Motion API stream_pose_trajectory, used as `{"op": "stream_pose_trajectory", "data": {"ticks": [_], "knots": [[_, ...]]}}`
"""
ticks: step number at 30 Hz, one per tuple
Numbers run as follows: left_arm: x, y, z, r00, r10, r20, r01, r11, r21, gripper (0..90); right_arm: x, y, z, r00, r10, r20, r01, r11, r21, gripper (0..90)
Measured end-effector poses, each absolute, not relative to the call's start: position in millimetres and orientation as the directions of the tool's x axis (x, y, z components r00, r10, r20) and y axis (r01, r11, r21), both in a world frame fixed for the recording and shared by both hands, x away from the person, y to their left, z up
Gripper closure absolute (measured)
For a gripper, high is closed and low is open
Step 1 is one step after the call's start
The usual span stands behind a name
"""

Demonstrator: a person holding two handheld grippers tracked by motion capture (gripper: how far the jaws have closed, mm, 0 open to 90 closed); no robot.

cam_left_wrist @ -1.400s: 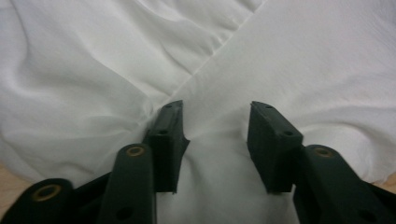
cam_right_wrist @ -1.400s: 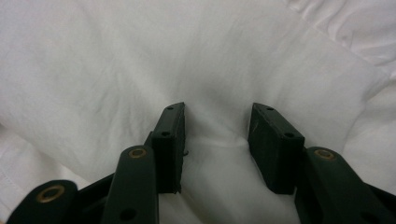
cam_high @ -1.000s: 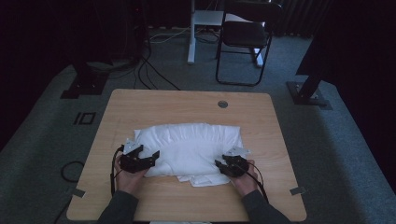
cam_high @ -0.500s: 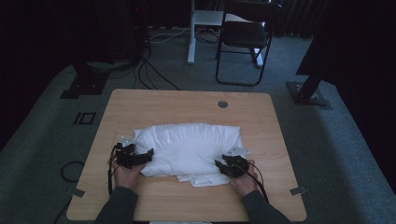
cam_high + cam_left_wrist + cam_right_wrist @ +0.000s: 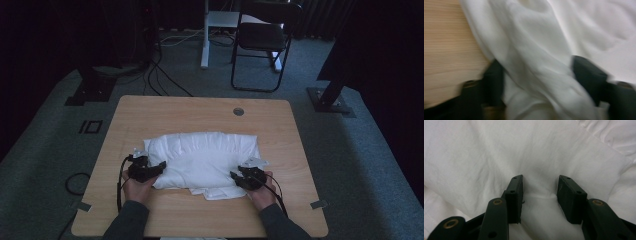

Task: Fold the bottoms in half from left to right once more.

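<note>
The table (image 5: 150, 107) carries a plump white pillow (image 5: 202, 155) that lies across its middle, somewhat nearer the near edge than the far one, with its long side running from the left edge toward the right. It sits in a loose white cover (image 5: 220, 191), and slack cloth spills out from under the pillow toward the near edge between the two hands; this suggests that the work in hand is pulling the cover over or off the pillow, which would explain why a gripper stands at each near corner of it. The left gripper (image 5: 150, 170) is at the pillow's near left corner, close to the table's left edge. Its jaws have just been closing, and in the left gripper view a thick fold of cloth (image 5: 536, 75) runs up between them; the picture is blurred, so I cannot tell whether the pads already press on it, and it looks like a grip just being taken. The right gripper (image 5: 246, 178) rests at the near right corner. In the right gripper view its jaws stand about half open, with a puckered bulge of cloth (image 5: 540, 187) between them and creases drawn toward the gap, so it seems to hold a bunch of pillow and cover, probably to anchor that end while the left side gets its hold. Both hands lie low on the wood, so the cloth is pulled along the table rather than lifted.
</note>
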State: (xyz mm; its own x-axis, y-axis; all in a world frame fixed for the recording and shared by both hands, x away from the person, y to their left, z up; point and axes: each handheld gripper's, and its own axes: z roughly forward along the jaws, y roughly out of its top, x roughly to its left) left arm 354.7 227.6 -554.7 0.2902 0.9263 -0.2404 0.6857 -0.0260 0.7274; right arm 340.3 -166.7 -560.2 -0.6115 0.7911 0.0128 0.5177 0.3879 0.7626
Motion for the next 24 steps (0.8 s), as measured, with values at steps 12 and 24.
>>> {"op": "stream_pose_trajectory", "data": {"ticks": [12, 24], "knots": [[354, 225, -556, 0.35, 0.9, -0.259, 0.686, -0.058, 0.725, 77.2, 340, -166, -560, -0.614, 0.789, 0.015, 0.517, 0.387, 0.763, 54.0], [352, 232, -535, 0.373, 0.887, -0.272, 0.647, -0.039, 0.761, 79.1, 340, -160, -521, -0.666, 0.746, 0.016, 0.453, 0.387, 0.803, 52.1]]}}
